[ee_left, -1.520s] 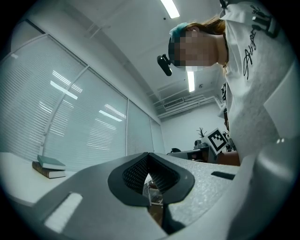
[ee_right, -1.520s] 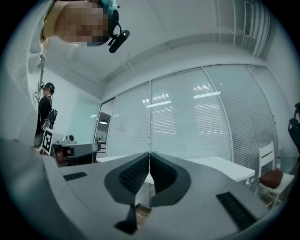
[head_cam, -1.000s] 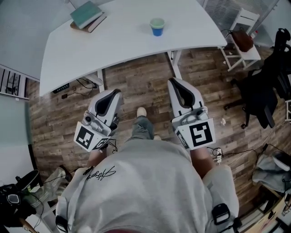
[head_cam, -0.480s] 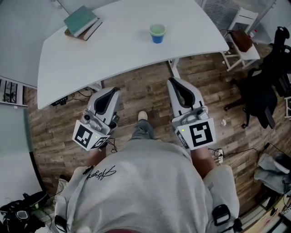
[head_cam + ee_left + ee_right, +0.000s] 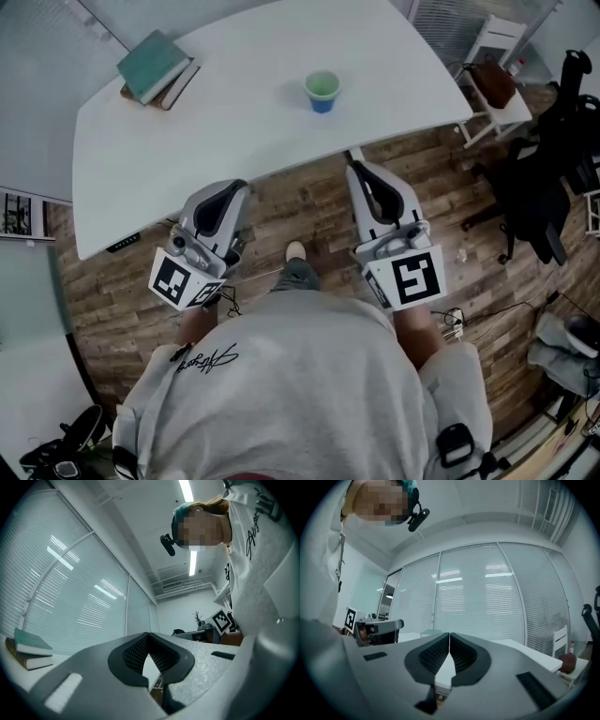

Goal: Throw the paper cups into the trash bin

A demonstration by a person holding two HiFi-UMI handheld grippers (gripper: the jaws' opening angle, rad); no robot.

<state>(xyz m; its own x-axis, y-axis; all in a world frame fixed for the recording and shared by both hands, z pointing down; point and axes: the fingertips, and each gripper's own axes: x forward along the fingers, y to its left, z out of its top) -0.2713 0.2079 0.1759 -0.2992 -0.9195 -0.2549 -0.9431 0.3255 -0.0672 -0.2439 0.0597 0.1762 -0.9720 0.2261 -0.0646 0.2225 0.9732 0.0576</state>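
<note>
A blue paper cup [image 5: 322, 91] with a pale green inside stands upright on the white table [image 5: 234, 112], near its front right part. My left gripper [image 5: 232, 190] hovers over the wooden floor just short of the table's front edge, down and left of the cup. My right gripper [image 5: 360, 171] is at the same edge, below and slightly right of the cup. In the left gripper view the left gripper [image 5: 149, 634] has its jaws meeting at the tips with nothing between them. The right gripper [image 5: 449, 634] is likewise shut and empty. No trash bin shows.
Two stacked books [image 5: 155, 67] lie at the table's far left. A white chair [image 5: 495, 56] with a brown bag [image 5: 497, 84] stands right of the table, a black office chair [image 5: 544, 187] beyond it. Cables [image 5: 450, 319] lie on the floor. The person's foot [image 5: 294, 251] is between the grippers.
The table, cup and books have come closer and lower in the head view as the person steps toward the table. Both grippers stay shut and reach the table's front edge.
</note>
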